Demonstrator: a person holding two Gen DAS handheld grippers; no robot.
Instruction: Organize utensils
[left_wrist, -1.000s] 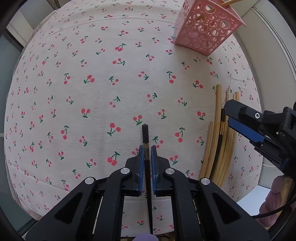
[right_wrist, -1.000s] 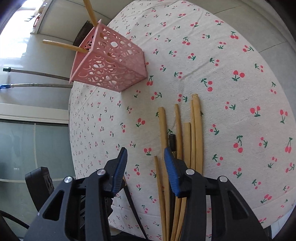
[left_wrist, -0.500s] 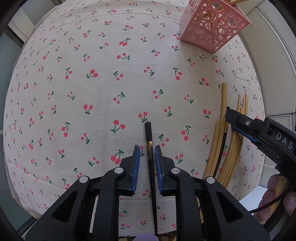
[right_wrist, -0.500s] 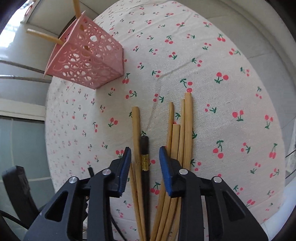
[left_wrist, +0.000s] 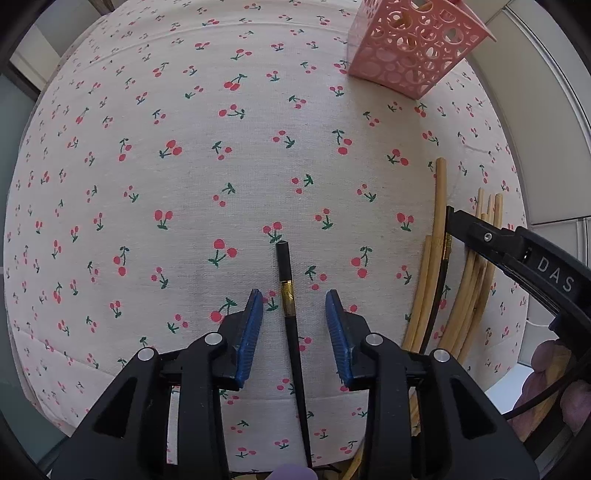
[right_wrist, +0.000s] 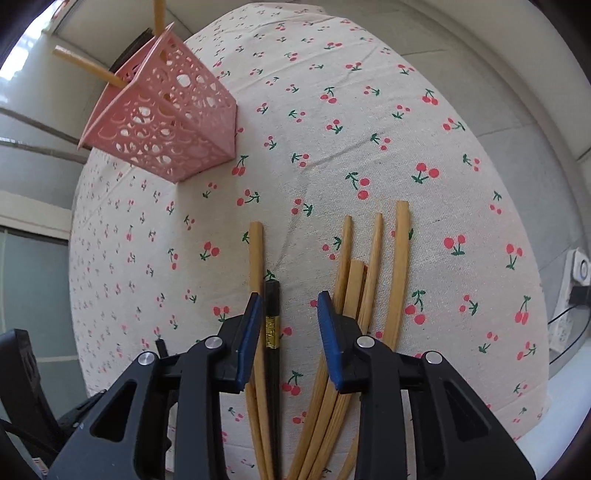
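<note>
Left wrist view: your left gripper (left_wrist: 294, 310) points straight down at the cherry-print tabletop (left_wrist: 184, 166), and its arms cut off the near end of the black chopstick (left_wrist: 289, 314) lying between the blue pads. The jaws have just been opening; neither pad touches the stick, which lies flat on the cloth with clear gaps on both sides, its blunt end reaching past the fingertips. To the right of that stick, the bamboo chopsticks (left_wrist: 439, 236) are partly covered by your right gripper (left_wrist: 451, 226), so you cannot count them or see its jaws here. A second black stick shows only as a dark sliver among the bamboo. The pink basket (left_wrist: 410, 48) stands far beyond the black chopstick, up and to the right, its top cut off by the frame edge. At the lower right, something purplish is too blurred to make out

Right wrist view: your right gripper (right_wrist: 290, 306) is over the bamboo chopsticks (right_wrist: 400, 266), and its jaws have just been closing. A second black chopstick (right_wrist: 272, 321) with a gold band lies between them, just beside the left pad; whether it touches, you cannot tell. The right pad stands clear of it. Near ends of all the sticks vanish under the gripper's arms. The pink basket (right_wrist: 173, 125) stands up and left of this black chopstick, with two bamboo sticks poking out, one cut off at the top
</note>
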